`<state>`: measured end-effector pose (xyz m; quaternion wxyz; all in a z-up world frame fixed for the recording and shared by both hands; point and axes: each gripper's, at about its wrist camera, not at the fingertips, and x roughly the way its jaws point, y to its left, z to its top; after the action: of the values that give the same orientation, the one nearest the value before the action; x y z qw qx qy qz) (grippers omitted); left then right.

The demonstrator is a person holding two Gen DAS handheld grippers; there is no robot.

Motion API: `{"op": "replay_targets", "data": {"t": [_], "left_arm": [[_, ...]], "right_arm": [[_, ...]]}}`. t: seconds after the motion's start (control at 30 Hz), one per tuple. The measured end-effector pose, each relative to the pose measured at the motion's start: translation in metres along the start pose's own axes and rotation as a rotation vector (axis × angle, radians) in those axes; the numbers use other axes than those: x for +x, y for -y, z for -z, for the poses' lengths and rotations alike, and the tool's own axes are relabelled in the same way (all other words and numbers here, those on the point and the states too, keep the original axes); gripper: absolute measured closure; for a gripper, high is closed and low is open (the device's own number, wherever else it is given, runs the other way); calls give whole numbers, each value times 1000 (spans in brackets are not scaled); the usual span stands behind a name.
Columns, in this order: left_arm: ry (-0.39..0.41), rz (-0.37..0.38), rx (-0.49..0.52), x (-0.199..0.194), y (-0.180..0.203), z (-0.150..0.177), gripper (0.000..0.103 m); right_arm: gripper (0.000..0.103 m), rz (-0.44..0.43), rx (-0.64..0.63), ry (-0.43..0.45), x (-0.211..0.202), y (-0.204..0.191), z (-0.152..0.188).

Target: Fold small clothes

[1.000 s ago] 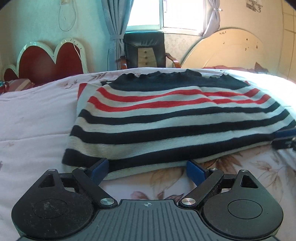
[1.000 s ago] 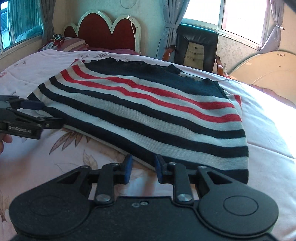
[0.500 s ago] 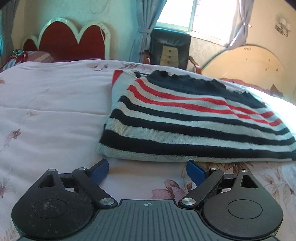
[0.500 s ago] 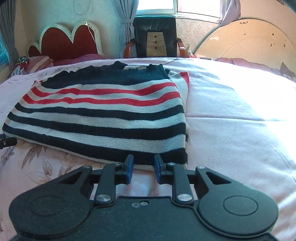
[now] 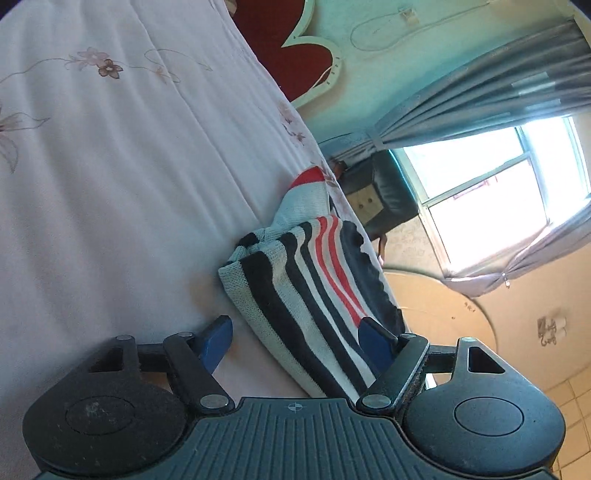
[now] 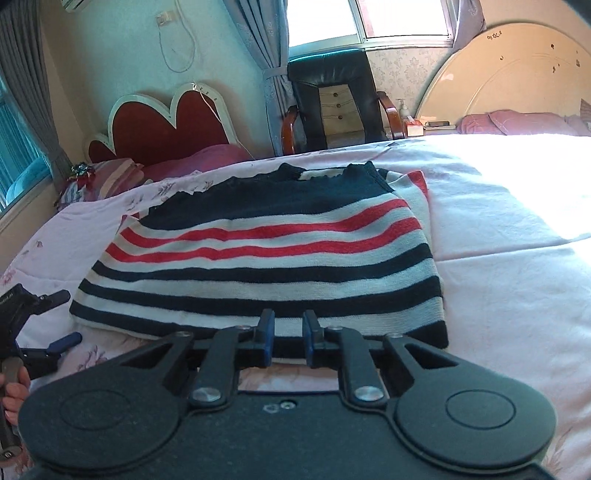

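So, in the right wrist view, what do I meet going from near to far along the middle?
right gripper → striped sweater → pink bedspread → black armchair → window

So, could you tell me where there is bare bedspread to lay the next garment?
The bedspread lies bare right of the striped sweater, up to the pink pillows. It is crowded along the sweater's near edge, where the right gripper sits, and at its left corner, beside the left gripper.

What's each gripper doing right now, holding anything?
Left gripper: jaws wide but closing around the striped sweater's edge, no grip yet.
Right gripper: closing at the sweater's near hem; whether it pinches is unclear.
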<state>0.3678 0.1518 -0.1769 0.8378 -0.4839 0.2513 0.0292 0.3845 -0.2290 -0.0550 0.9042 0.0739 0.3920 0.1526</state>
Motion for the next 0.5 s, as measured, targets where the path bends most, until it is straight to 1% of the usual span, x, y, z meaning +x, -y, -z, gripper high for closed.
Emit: {"op": "replay_targets", "data": {"t": [0.13,0.37,0.47,0.5], "left_arm": [[14,11,4,19,4,-5,27],[40,18,32,47,15,-19,27],[53,25,16,56,18,-25,28],[53,27,11,65,20,-30,28]], "right_arm": [[95,-29,29,-3,19,-5,-11],[96,-77,25,-17,54,-21,-22],[96,-90,22,-22,66,-25,-26],[96,-92,22,-24,69,-26,-27]]}}
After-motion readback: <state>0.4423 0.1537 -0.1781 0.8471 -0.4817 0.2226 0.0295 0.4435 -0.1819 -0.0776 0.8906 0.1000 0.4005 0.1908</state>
